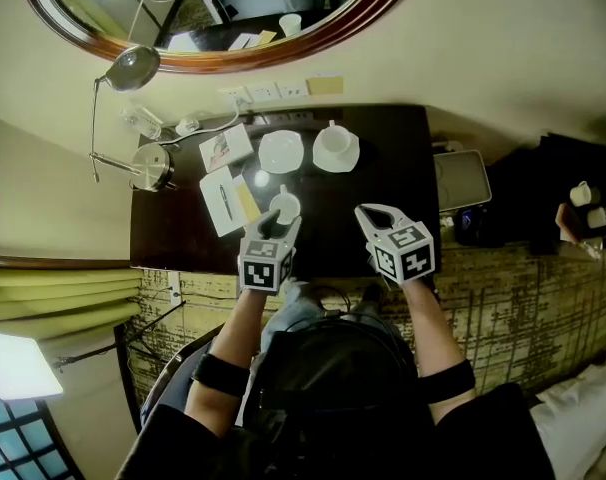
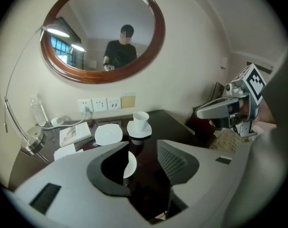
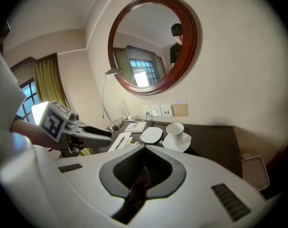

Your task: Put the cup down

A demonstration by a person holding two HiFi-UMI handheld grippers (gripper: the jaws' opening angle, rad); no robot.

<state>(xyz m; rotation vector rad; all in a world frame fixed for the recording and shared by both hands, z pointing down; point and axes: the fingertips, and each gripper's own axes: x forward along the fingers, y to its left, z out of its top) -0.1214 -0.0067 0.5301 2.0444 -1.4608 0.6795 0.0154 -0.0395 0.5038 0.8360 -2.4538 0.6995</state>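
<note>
The left gripper (image 1: 281, 225) has its jaws apart, the white cup (image 1: 284, 206) between them — the right gripper (image 1: 369, 212) is pressed together, empty.

cup (image 2: 129, 164) half hidden behind left gripper (image 2: 143, 144), mirror (image 1: 233, 13) cut at top

A hotel-like room; ahead of the left gripper (image 1: 275, 226), a dark desk (image 1: 383, 183) with white crockery (image 1: 280, 151); wall sockets (image 2: 100, 103) and an oval mirror (image 2: 103, 32) beyond.

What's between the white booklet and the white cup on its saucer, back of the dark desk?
An empty round white saucer. The head view shows it plainly, the left gripper view too.
</note>
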